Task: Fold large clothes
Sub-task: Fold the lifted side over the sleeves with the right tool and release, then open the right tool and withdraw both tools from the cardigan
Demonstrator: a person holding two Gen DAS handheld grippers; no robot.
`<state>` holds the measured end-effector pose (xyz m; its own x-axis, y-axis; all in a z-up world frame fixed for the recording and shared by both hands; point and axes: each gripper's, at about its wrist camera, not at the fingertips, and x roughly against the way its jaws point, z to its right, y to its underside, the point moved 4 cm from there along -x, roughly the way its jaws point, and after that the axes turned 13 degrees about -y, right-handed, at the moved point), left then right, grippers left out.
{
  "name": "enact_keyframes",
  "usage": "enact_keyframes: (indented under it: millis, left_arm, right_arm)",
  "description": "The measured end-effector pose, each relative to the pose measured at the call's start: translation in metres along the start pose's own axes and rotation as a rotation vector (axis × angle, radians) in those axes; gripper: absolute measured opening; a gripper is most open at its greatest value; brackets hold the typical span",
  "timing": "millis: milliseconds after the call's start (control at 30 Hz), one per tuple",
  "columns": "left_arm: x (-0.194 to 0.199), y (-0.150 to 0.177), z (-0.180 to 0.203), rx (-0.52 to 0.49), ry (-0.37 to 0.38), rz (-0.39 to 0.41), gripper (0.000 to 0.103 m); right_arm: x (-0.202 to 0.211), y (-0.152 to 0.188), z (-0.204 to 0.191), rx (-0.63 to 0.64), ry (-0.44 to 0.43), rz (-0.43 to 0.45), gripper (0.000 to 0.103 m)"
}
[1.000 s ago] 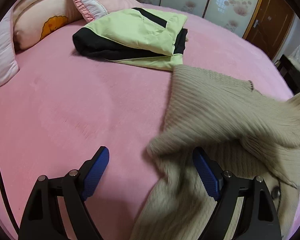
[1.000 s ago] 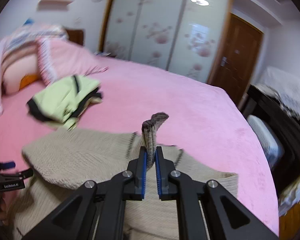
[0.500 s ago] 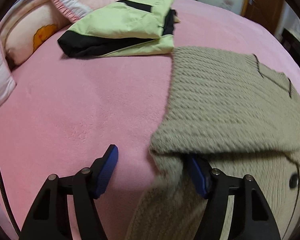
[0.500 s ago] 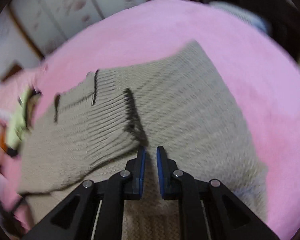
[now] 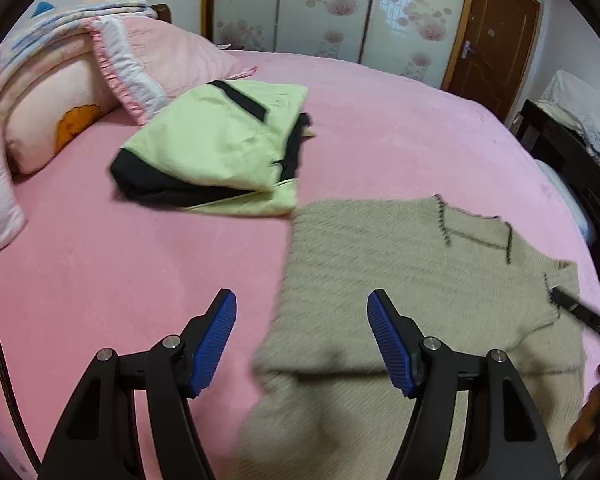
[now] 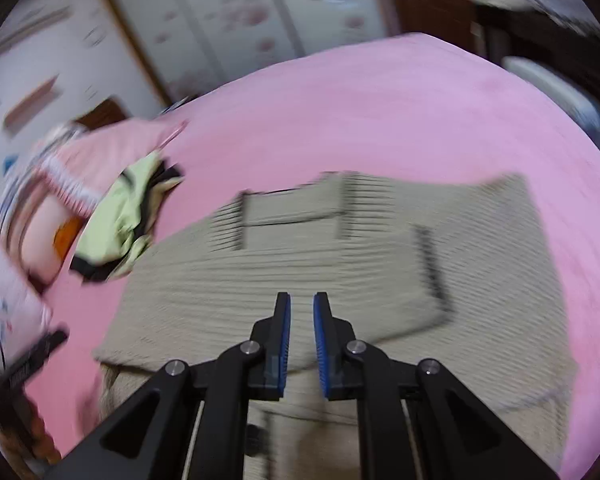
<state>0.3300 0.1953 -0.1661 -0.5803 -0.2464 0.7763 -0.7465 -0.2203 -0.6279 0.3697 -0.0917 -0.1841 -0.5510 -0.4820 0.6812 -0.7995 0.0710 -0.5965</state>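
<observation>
The beige ribbed knit cardigan with dark trim lies on the pink plush bedspread in front of me, its upper part folded down over the lower so 2 layers overlap. My left gripper hangs above the cardigan's left edge with its blue pads spread wide and nothing between them. My right gripper sits over the middle of the knit, its pads nearly together with only a narrow gap, and it holds nothing.

I judge the main risk to be the soft, stretchy knit: pinch only the top layer and the fold slides askew or bunches; drag too fast and the whole garment creeps across the bedspread. The folded lime-green and black jacket lies just beside the cardigan's far left corner, so a sweep that way could snag it. To the left and beyond the cardigan the bedspread gives open room; on the right the bed's edge is closer.
</observation>
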Motion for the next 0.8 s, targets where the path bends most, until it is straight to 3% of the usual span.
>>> enact_keyframes:
  millis: [100,200,333,367,467,600,800]
  left_arm:
    - [-0.017,0.001,0.033,-0.038,0.006,-0.017,0.067]
    - [-0.039,0.013,0.061,-0.099,-0.013,-0.056,0.067]
    - [-0.066,0.035,0.079,-0.170,-0.062,-0.114,0.068]
    - [-0.071,0.040,0.081,-0.184,-0.067,-0.119,0.069]
    - [-0.073,0.043,0.080,-0.194,-0.068,-0.100,0.074]
    - [-0.073,0.040,0.079,-0.185,-0.070,-0.119,0.080]
    - [-0.059,0.035,0.079,-0.154,-0.020,-0.171,0.082]
  right_arm:
    - [-0.026,0.004,-0.026,0.083,-0.018,-0.053,0.012]
    - [-0.057,0.012,-0.028,0.114,0.013,-0.131,0.012]
    - [-0.070,0.019,0.015,0.084,0.160,-0.171,0.011]
    - [-0.068,0.019,0.029,0.056,0.175,-0.167,0.007]
    - [-0.043,0.019,0.071,-0.075,0.092,-0.125,0.000]
    - [-0.017,0.022,0.108,-0.248,-0.027,-0.067,0.000]
    - [0.012,0.031,0.106,-0.266,-0.002,-0.052,0.004]
